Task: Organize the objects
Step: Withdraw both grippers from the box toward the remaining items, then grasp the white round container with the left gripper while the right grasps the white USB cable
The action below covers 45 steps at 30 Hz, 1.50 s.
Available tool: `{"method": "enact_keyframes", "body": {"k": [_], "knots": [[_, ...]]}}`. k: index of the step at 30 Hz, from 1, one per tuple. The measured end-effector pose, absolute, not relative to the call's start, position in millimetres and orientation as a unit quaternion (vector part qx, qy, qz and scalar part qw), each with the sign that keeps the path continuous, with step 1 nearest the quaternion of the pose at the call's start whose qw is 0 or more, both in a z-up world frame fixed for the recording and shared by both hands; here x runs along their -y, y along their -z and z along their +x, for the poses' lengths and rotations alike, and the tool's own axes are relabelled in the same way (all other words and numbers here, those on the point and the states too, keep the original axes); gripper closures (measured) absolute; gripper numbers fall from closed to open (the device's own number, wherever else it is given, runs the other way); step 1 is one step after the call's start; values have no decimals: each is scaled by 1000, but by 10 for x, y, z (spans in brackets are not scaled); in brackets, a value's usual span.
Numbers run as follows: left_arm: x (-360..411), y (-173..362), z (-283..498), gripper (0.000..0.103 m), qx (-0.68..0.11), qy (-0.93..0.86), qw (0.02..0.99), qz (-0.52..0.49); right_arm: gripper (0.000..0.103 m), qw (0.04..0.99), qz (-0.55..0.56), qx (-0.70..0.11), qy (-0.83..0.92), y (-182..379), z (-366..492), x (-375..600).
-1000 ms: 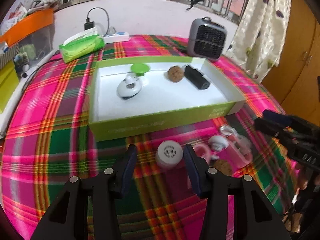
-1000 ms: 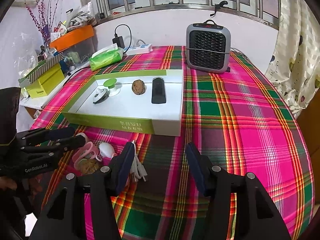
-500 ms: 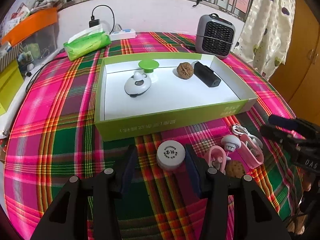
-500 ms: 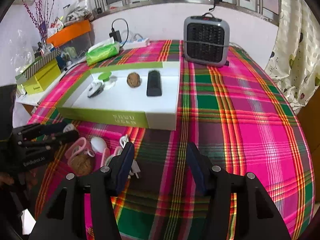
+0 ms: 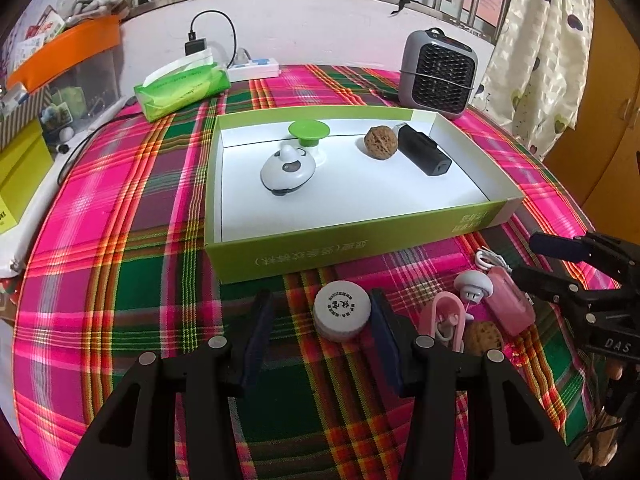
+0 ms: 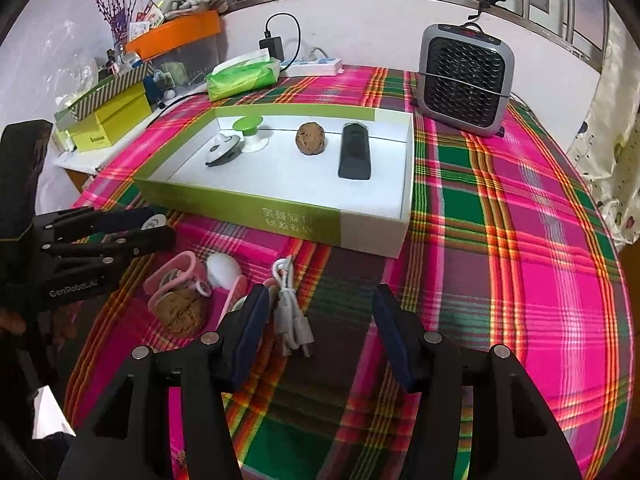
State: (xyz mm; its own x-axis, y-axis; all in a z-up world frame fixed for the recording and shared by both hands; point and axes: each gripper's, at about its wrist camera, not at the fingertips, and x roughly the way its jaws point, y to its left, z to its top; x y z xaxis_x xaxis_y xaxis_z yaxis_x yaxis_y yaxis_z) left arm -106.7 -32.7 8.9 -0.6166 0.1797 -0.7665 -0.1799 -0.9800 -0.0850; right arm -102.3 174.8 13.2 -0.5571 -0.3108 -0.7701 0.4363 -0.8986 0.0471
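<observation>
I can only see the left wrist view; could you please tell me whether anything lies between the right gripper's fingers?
Observer: Yes, a bundled white cable lies between the right gripper fingers, near the one on the picture's left; neither finger presses it.
Operator: Thank you. Is the loose walnut between them too?
Observer: No, the walnut lies outside them, left of that same finger, against the pink clip.

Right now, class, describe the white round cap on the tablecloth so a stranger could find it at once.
Start at the green-walled tray on the plaid tablecloth. Just before its near wall lies the white round cap. Unlike the pink items and walnut beside it, it is a flat disc with a dark printed emblem.
</observation>
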Motion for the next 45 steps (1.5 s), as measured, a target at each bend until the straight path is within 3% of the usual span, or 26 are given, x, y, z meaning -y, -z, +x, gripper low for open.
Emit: {"method": "enact_keyframes", "body": {"k": [12, 33, 38, 45], "knots": [[330, -91, -1072, 56, -5, -900, 96, -426, 48, 227, 435, -110, 864, -40, -1032, -1651], [305, -78, -1107, 57, -3, -902, 78, -425, 49, 199, 425, -98, 878, -32, -1067, -1713], [324, -79, -1111, 66, -1, -903, 68, -425, 67, 203, 422, -98, 878, -44, -1048, -1715], [350, -76, -1108, 78, 3, -904, 62, -423, 82, 201, 420, -98, 880, -46, -1032, -1729]]}}
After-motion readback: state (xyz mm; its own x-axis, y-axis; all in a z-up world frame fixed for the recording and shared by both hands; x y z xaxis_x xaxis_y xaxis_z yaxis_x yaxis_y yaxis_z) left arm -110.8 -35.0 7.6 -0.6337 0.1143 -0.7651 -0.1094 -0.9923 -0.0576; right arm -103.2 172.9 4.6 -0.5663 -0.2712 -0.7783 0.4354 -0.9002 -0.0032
